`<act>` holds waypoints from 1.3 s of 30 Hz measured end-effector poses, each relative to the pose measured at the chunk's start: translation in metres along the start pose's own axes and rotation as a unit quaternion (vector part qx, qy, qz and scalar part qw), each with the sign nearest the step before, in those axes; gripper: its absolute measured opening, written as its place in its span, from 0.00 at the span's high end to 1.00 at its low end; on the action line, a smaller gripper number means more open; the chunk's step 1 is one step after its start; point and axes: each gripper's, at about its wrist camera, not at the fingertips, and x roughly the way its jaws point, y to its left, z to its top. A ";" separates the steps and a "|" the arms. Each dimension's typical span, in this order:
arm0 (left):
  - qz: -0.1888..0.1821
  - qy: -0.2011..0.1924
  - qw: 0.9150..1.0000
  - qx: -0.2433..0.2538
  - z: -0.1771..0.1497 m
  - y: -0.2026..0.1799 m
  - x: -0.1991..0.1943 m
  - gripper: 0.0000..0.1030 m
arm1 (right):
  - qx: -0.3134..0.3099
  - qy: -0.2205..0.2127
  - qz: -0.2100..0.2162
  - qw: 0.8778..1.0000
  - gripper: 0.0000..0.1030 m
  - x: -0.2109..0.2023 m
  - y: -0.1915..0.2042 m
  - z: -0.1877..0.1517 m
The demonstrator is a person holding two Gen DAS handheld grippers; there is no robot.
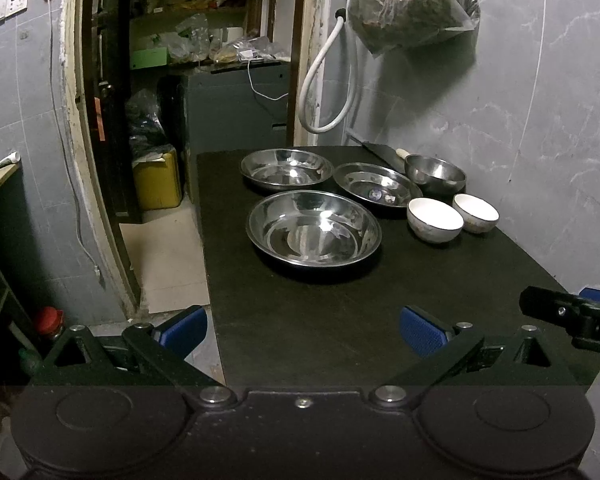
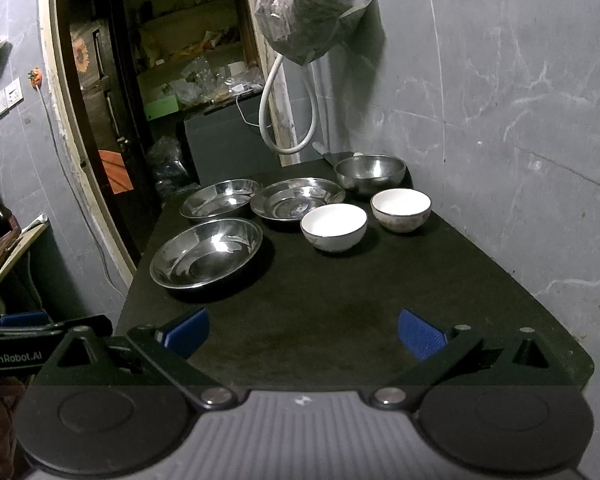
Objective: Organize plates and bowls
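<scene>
Left gripper (image 1: 303, 332), right gripper (image 2: 303, 334): both released, empty, hovering over near edge of dark table (image 1: 320, 332). Three shallow steel plates (image 1: 313, 229), deep steel bowl (image 1: 435, 174), two white ceramic bowls (image 2: 333, 226) unstacked mid-table. Judgement: pinch rim of nearest plate, lift level, nest like with like

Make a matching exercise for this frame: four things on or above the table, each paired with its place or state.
Things:
1. steel bowl
2. white bowls
3. near plate
4. plastic bag

Places or states:
A. hanging on the wall
B. closest to the grippers
C. far corner by the wall
D. side by side, right of the plates

Pairs: 1-C, 2-D, 3-B, 4-A
</scene>
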 end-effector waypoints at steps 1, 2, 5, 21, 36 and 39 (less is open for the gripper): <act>-0.001 0.000 1.000 -0.001 0.000 0.000 0.000 0.01 | 0.000 0.000 0.000 1.000 0.00 0.001 0.000 0.000; 0.000 0.000 1.000 0.000 0.000 0.000 0.000 0.01 | 0.001 0.001 0.000 1.000 0.00 0.001 0.000 0.000; 0.000 0.001 1.000 0.000 0.000 0.000 0.000 0.01 | 0.000 0.001 0.000 1.000 0.00 0.001 -0.001 0.001; 0.001 0.004 1.000 0.001 -0.004 0.000 0.005 0.01 | 0.000 0.002 0.000 1.000 0.00 0.002 0.000 0.001; 0.002 0.007 1.000 0.001 -0.005 0.001 0.008 0.01 | -0.002 0.004 0.000 1.000 0.00 0.004 0.002 0.000; 0.001 0.010 1.000 0.000 -0.005 0.004 0.010 0.01 | -0.003 0.005 -0.001 1.000 0.00 0.006 0.004 0.000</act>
